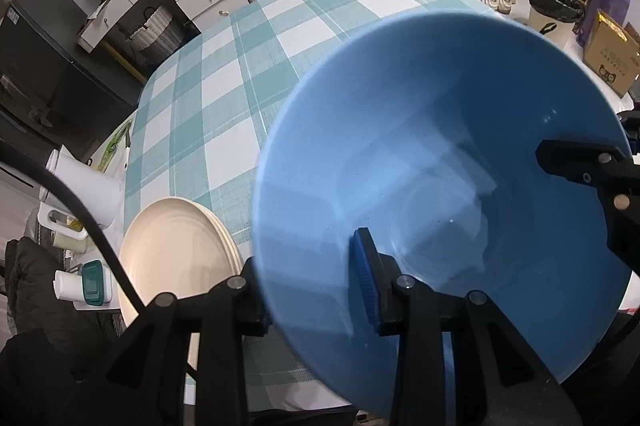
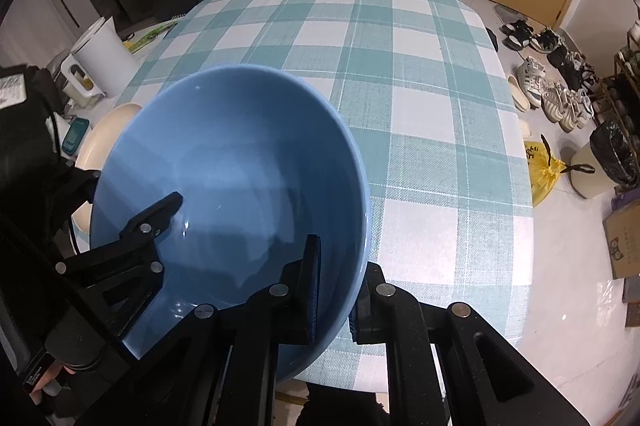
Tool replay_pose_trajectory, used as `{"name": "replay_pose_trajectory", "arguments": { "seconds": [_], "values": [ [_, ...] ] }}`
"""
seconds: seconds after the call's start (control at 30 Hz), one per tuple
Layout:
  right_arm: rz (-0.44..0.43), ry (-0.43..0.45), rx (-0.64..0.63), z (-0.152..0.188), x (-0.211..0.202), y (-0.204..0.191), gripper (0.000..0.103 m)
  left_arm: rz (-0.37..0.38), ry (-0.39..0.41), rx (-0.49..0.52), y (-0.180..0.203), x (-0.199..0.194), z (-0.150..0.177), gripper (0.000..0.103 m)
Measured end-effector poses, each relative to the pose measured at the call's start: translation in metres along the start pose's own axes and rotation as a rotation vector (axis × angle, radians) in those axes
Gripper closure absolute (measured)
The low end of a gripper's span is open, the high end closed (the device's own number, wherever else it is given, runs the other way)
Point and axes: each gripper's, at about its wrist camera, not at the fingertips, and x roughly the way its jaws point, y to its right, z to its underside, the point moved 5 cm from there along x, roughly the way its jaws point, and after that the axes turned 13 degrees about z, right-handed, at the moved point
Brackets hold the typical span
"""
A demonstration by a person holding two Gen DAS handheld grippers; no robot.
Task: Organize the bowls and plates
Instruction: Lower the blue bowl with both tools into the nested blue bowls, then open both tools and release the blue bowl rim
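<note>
Right wrist: both grippers' fingers [image 2: 316,286] straddle blue bowl [image 2: 240,146] rim, tablecloth [image 2: 420,86] beyond.

both views ride on the tongs and look steeply down, very near a blue bowl [image 1: 440,194]. the left wrist view faces across the checked tabletop [image 1: 248,66] toward drawers; the right wrist view does likewise (both share bowl [image 2: 228,186], tabletop [image 2: 420,106], cream plates [image 1: 176,250]).

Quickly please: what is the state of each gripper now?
Left hand-held gripper: open, blue bowl rim between its fingers.
Right hand-held gripper: closed on the blue bowl rim.
</note>
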Motion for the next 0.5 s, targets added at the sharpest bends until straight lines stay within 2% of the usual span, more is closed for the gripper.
{"name": "replay_pose_trajectory", "arguments": {
  "seconds": [0.07, 0.17, 0.4, 0.5],
  "values": [
    [-0.007, 0.002, 0.017, -0.0010, 0.0004, 0.0018, 0.092, -0.024, 0.024, 0.007, -0.0016, -0.0036, -0.0011, 0.068],
    [-0.003, 0.005, 0.017, -0.0017, 0.0000, 0.0008, 0.091, 0.001, 0.037, 0.001, -0.0032, -0.0056, -0.0018, 0.068],
    [-0.001, 0.004, 0.017, -0.0019, -0.0017, 0.0008, 0.091, 0.009, 0.030, -0.009, -0.0058, -0.0027, 0.0003, 0.068],
    [0.007, 0.009, 0.018, -0.0024, -0.0050, 0.0036, 0.090, 0.048, 0.032, -0.038, -0.0081, -0.0006, 0.0012, 0.067]
  ]
}}
